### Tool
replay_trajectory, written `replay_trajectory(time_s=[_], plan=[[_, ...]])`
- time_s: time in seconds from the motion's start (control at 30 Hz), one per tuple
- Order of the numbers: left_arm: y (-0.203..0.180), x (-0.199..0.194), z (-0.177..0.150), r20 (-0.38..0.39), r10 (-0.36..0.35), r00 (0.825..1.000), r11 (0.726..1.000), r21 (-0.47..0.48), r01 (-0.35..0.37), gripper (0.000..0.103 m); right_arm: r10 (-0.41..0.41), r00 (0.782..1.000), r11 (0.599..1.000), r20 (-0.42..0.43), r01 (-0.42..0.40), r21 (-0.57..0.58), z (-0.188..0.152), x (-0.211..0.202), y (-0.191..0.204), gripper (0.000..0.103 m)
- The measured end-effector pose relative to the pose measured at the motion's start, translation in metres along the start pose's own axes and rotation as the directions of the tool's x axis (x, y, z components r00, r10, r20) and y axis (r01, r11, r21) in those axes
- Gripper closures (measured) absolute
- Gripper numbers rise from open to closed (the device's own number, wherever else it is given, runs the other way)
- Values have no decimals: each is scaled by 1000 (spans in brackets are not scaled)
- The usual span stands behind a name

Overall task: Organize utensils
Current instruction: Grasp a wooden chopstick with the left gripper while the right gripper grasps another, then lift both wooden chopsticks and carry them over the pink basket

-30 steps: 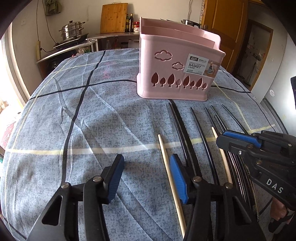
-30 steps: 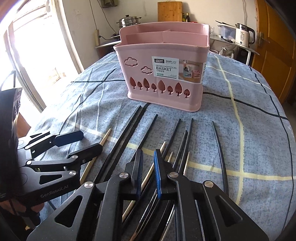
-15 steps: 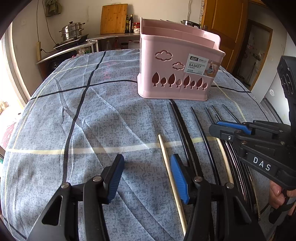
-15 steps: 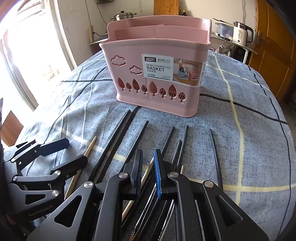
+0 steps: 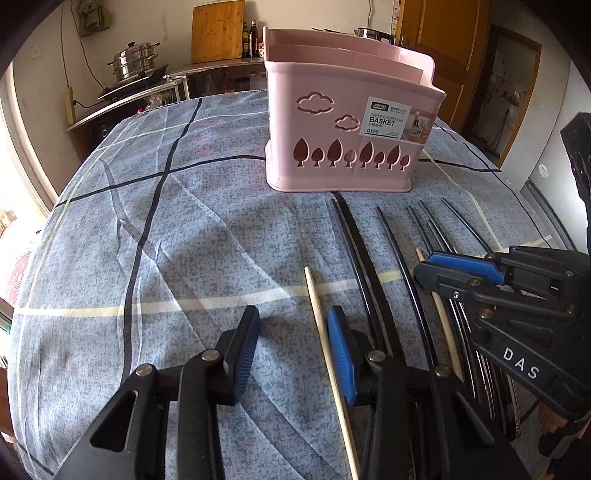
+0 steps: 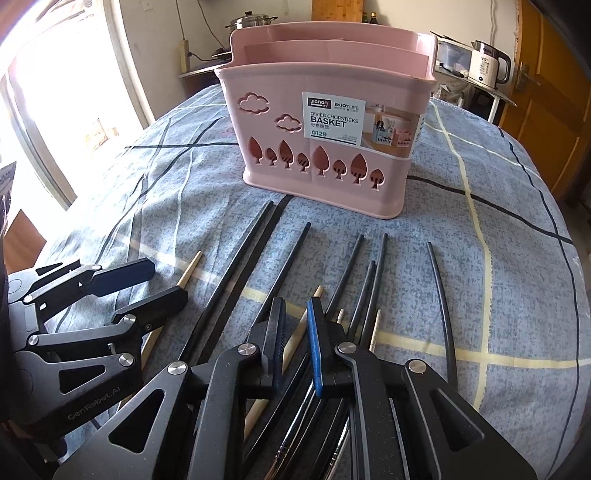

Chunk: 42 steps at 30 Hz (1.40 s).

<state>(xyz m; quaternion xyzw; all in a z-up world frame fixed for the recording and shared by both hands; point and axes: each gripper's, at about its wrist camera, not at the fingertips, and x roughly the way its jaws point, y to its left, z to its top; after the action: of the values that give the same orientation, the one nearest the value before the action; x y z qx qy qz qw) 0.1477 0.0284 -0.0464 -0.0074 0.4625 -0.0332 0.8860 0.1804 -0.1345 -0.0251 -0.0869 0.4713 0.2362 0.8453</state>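
Note:
A pink divided chopstick basket (image 5: 347,147) (image 6: 325,133) stands upright on the blue checked cloth. Several black chopsticks (image 5: 354,258) (image 6: 236,280) and a few wooden ones (image 5: 325,332) (image 6: 291,343) lie in a row in front of it. My left gripper (image 5: 293,350) is open, low over the cloth, with a wooden chopstick just inside its right finger. My right gripper (image 6: 295,339) is open by a narrow gap, low over the middle of the chopstick row, with a wooden chopstick lying between its fingers. Each gripper shows in the other's view: the right (image 5: 443,266), the left (image 6: 147,284).
The cloth-covered table (image 5: 147,240) curves away at the left and right edges. Behind it are a counter with a steel pot (image 5: 135,64), a cutting board (image 5: 218,31), a kettle (image 6: 487,64) and wooden doors (image 5: 443,55).
My right gripper has moved forward toward the basket and leftward along the chopstick row, with its jaw gap slightly wider. My left gripper has edged forward a little.

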Motion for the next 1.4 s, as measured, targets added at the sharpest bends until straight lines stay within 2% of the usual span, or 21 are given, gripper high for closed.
replay_trajectory(time_s=[0.3, 0.37, 0.47, 0.57, 0.73, 1.03, 1.2, 1.4], plan=[[-4, 1, 2, 7, 21, 1000, 1000, 6, -21, 64, 17, 1000, 999, -2, -17, 37, -2, 2, -9, 91], [-5, 1, 2, 8, 20, 1000, 1000, 6, -20, 74, 45, 999, 998, -4, -44, 45, -1, 3, -9, 91], [-7, 2, 3, 5, 17, 1000, 1000, 8, -17, 84, 43, 999, 999, -7, -42, 29, -1, 4, -5, 93], [-6, 3, 5, -2, -13, 1000, 1000, 8, 13, 96, 57, 998, 998, -10, -56, 39, 0, 4, -5, 94], [4, -5, 6, -1, -87, 996, 996, -33, 87, 97, 89, 996, 994, 25, -91, 56, 1, -11, -9, 95], [5, -67, 21, 129, -168, 977, 985, -14, 171, 98, 129, 975, 990, 179, -136, 27, 15, -76, -8, 96], [4, -112, 33, 221, -189, 957, 982, 21, 189, 98, 127, 955, 991, 269, -135, 10, 26, -112, -5, 97], [6, -141, 47, 280, -202, 938, 979, 49, 196, 98, 115, 935, 992, 335, -124, 6, 35, -135, -9, 98]])
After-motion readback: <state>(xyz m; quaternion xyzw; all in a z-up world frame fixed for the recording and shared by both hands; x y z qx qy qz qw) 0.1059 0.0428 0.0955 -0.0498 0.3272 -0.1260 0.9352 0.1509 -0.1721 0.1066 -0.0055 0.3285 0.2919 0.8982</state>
